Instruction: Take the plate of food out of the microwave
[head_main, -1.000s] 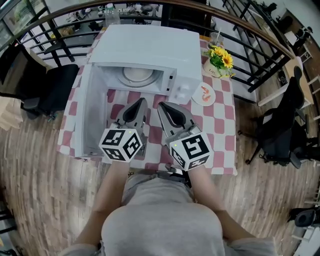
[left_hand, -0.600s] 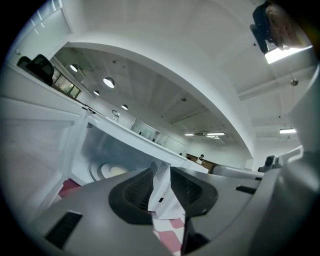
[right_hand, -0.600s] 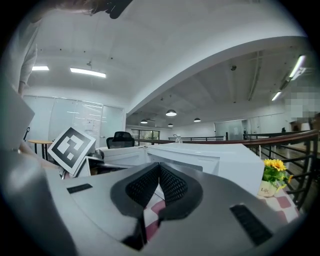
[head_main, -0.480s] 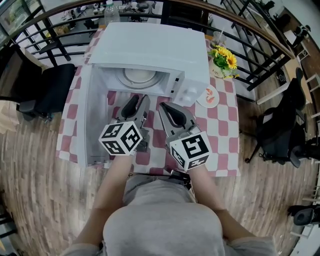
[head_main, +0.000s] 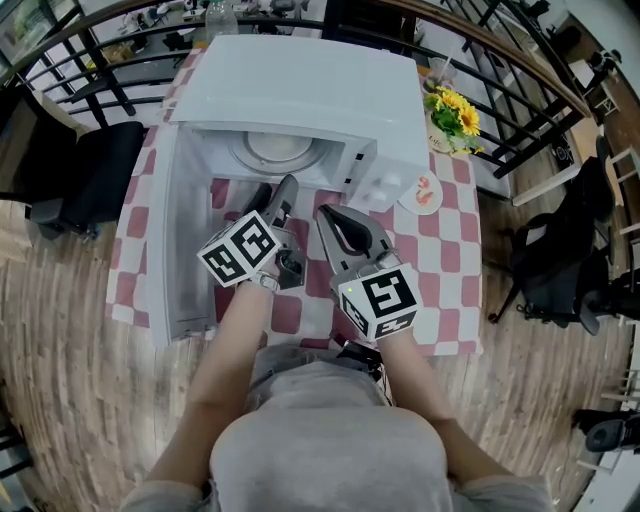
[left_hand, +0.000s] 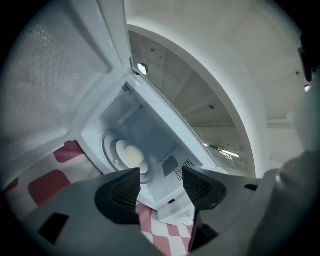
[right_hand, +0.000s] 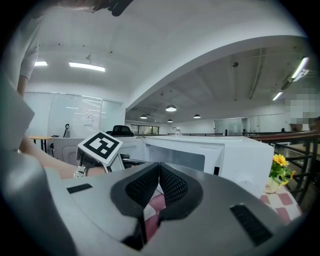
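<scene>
Reaching: your left gripper (head_main: 275, 196) is at the mouth of the microwave (head_main: 300, 90), tilted over on its side. Its jaws have just been opening and stand well apart with nothing between them; the plate shows beyond the gap.
Right gripper (head_main: 336, 216): it hangs nearer to you, over the checked tablecloth (head_main: 445, 250). Its jaws are pressed together and it is empty.
Plate (left_hand: 131, 156): it lies flat on the oven floor toward the back of the cavity, white, with a pale yellowish heap of food in the middle. Neither gripper touches it.
Door (head_main: 185, 240): it is swung wide open on your left and looks clear of the way out.
Handling: expect it to be stiff, glazed and slippery under the pads, breakable if it knocks the cavity frame, and fairly light. The food looks loose and would slide if you tip the plate. Whether it is hot cannot be told.
Where to hold: take the near rim, one pad above and one below, well clear of the food.
Support: a one-sided pinch will want to droop, so bring your right gripper to the opposite rim once the plate clears the opening.
</scene>
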